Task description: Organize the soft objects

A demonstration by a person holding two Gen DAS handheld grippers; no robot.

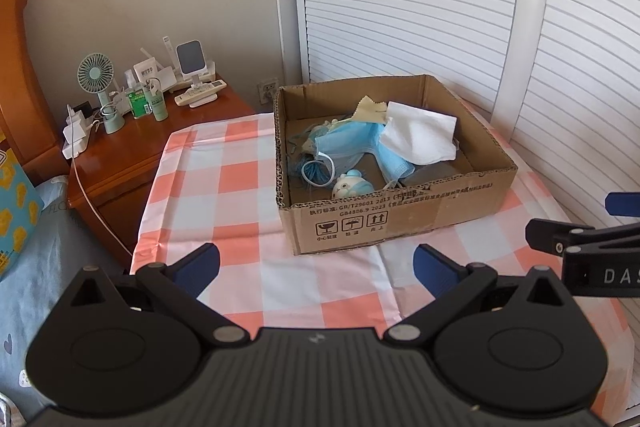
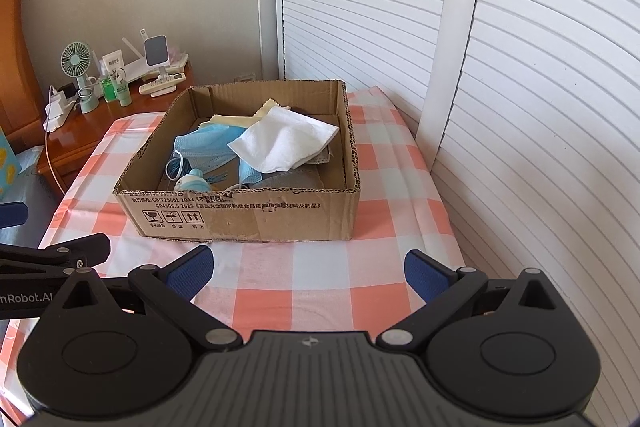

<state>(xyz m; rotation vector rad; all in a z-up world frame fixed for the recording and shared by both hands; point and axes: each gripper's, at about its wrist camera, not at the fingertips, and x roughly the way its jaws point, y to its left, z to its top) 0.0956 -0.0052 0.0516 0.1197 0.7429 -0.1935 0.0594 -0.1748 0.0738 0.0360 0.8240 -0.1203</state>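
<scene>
Cardboard box (image 1: 384, 223): white cloth (image 1: 420, 137), blue masks (image 1: 348, 147), small plush (image 1: 350, 185) inside; checked tablecloth (image 1: 240, 187) bare; task looks near done; left gripper (image 1: 316, 269), right gripper (image 2: 308, 267) wide apart, nothing held.

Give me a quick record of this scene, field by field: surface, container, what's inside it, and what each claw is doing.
surface: checked tablecloth, pink and white
container: open cardboard box on the cloth
contents: white cloth on top; blue face masks; small plush toy near the front wall
left claw: open, holds nothing, short of the box
right claw: open, holds nothing, short of the box
</scene>
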